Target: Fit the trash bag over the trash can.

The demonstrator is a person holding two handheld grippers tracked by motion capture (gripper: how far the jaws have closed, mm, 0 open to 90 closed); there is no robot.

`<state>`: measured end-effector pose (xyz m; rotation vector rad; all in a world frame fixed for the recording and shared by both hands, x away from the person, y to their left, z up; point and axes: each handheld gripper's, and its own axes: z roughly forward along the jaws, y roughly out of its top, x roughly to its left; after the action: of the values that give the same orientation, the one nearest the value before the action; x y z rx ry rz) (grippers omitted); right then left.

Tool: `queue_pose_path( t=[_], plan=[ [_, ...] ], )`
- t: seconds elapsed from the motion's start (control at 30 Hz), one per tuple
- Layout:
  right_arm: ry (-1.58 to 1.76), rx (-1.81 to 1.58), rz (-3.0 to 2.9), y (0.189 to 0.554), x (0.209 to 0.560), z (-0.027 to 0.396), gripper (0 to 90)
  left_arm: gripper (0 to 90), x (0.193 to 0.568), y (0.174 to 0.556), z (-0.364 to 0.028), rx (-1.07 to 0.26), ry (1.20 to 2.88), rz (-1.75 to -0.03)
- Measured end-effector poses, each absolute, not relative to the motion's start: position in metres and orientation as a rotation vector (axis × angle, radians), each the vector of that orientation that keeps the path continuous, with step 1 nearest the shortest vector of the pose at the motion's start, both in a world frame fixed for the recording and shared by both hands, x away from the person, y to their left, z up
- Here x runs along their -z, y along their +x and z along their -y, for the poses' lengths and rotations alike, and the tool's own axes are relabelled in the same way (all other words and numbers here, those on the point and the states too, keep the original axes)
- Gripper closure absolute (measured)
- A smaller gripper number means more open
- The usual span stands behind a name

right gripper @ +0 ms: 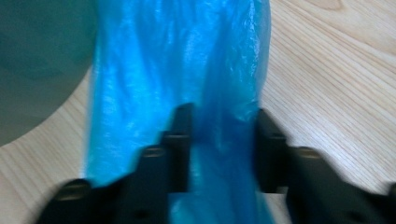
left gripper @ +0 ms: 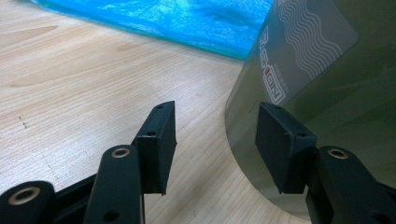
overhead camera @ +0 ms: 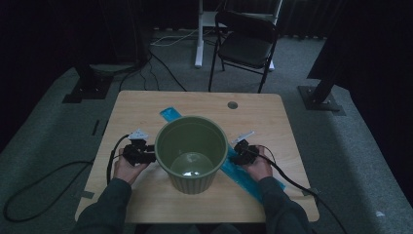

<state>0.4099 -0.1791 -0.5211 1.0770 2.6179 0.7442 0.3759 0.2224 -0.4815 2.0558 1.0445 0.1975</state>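
The light wooden bench with rounded corners takes up the middle of the high view, on grey carpet, with a small round hole near its far edge. Above it, at the top centre of the frame, stands a black folding chair, and black cables trail over the floor at lower left.

At the centre of the bench stands a large olive-green ribbed plastic bin, upright and open at the top, its pale bottom visible inside. In the left gripper view its wall carries a grey label with wavy lines at the upper right.

A long strip of folded blue plastic film lies diagonally on the bench, running from just above the bin's upper-left rim, passing under or behind the bin, to the lower right of the bench.

The left hand-held gripper sits at the bin's left side; in the left gripper view its jaws stand well apart, one over bare wood, the other against or just beside the bin's wall.

The right hand-held gripper is at the bin's right side, over the blue film. In the blurred right gripper view its jaws straddle a bunched fold of the film; whether they are pressing it I cannot tell.
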Motion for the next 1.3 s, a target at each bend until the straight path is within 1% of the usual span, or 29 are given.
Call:
queue_pose_path(
  t=[0.07, 0.1, 0.13, 0.27, 0.37, 0.53, 0.77, 1.3],
  plan=[
    [1.059, -0.728, -2.629, 0.41, 0.52, 0.176, 84.0, 47.5, 0.481, 0.376, -0.222, -0.197, 2.058, -1.042],
    [1.056, -0.719, -2.628, 0.41, 0.52, 0.175, 88.1, 47.4, 0.481, 0.376, -0.222, -0.197, 2.06, -1.041],
    [1.06, -0.715, -2.628, 0.41, 0.52, 0.175, 89.2, 47.2, 0.48, 0.376, -0.221, -0.2, 2.061, -1.04],
    [1.073, -0.738, -2.62, 0.412, 0.513, 0.178, 89.5, 47.5, 0.478, 0.377, -0.222, -0.189, 2.05, -1.029],
    [1.101, -0.838, -2.578, 0.413, 0.498, 0.189, 89.6, 47.5, 0.477, 0.378, -0.223, -0.18, 2.042, -1.029],
    [1.123, -0.893, -2.547, 0.414, 0.486, 0.197, 89.7, 48.5, 0.476, 0.378, -0.223, -0.167, 2.034, -1.021],
    [1.163, -1.006, -2.463, 0.415, 0.455, 0.218, 89.8, 48.5, 0.477, 0.378, -0.221, -0.163, 2.049, -1.009],
    [1.087, -1.159, -2.398, 0.413, 0.402, 0.229, 89.8, 50.7, 0.474, 0.376, -0.222, -0.213, 2.068, -1.03]
  ],
)
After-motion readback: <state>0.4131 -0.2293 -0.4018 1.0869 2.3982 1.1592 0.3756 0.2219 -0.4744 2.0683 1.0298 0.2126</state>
